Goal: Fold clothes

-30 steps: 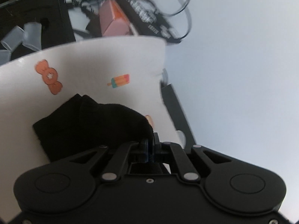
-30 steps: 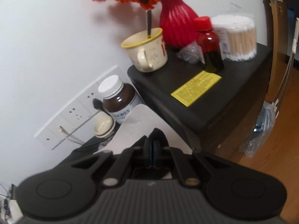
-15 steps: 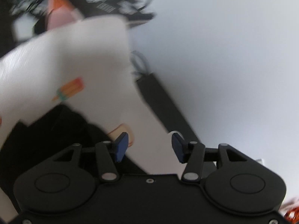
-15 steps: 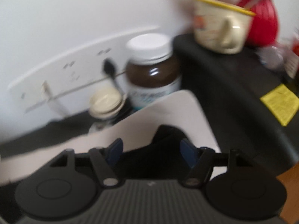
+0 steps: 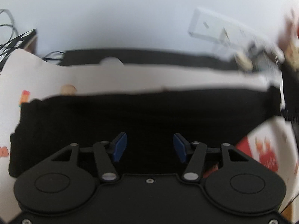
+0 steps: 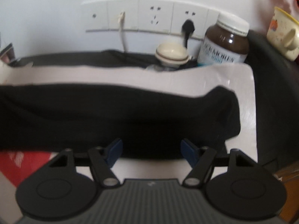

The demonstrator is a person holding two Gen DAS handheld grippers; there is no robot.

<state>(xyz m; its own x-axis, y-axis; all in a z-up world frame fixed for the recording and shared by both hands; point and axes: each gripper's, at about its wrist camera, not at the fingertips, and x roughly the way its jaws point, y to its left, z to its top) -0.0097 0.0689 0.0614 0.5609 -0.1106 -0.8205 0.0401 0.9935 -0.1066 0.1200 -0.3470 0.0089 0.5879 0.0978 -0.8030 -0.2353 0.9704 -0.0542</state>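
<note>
A black garment (image 5: 142, 115) lies folded into a long flat band across a white mat (image 5: 37, 74) printed with small pictures. It also shows in the right wrist view (image 6: 119, 115), its right end rounded near the mat's edge (image 6: 248, 100). My left gripper (image 5: 150, 147) is open and empty, low over the garment's near edge. My right gripper (image 6: 151, 152) is open and empty just above the garment's near edge.
At the back wall stand a socket strip (image 6: 149, 18) with plugged cables, a brown jar with a white lid (image 6: 226, 43) and a small cream lidded pot (image 6: 172, 54). A cream mug (image 6: 284, 35) sits on a black cabinet (image 6: 272, 71) to the right. Cables (image 5: 7, 29) lie at far left.
Both grippers were shut on the black garment a second ago; they opened, let it go and swung to face the wall. The garment now lies flat on the mat.
</note>
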